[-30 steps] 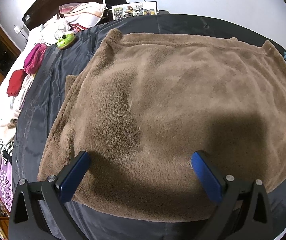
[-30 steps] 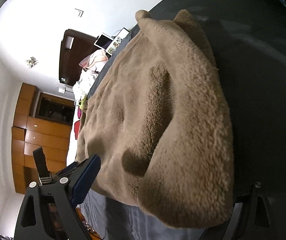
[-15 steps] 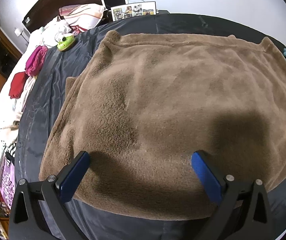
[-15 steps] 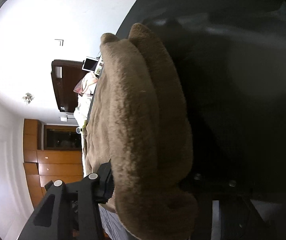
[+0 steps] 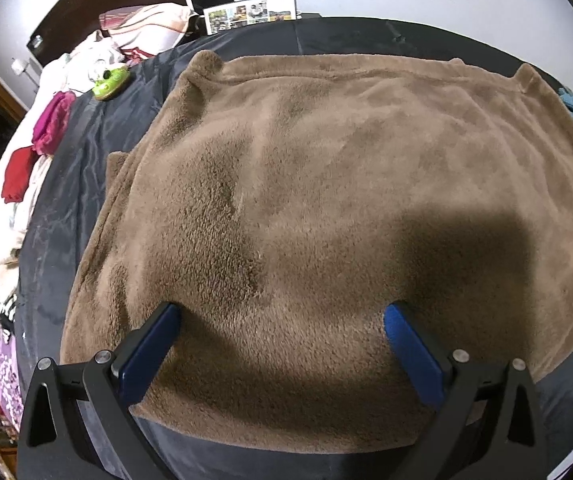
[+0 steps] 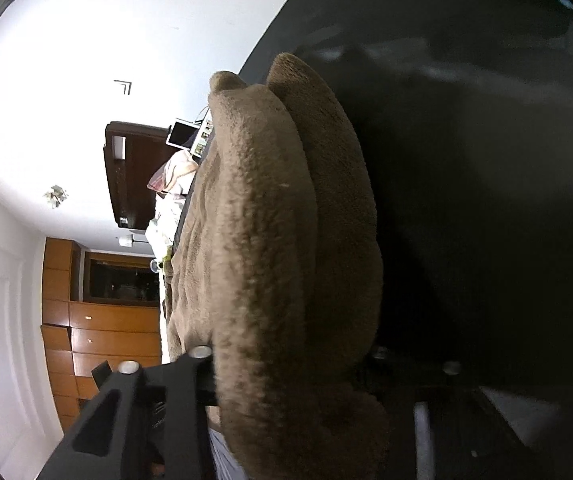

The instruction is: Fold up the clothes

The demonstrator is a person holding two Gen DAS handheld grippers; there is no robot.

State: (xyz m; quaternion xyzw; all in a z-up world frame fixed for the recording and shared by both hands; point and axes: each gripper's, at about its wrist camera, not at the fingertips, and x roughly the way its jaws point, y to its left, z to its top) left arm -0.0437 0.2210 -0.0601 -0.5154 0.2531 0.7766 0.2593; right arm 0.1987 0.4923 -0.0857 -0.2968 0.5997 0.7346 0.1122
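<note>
A home bedroom: bed (image 5: 86,168) under a dark cover across the frame, dark wooden headboard (image 5: 98,12) and pillow (image 5: 146,26) at upper left, loose clothes (image 5: 48,128) piled along the left edge, photo collage (image 5: 250,12) at top centre, wooden wardrobe (image 6: 102,328) at lower left.
</note>
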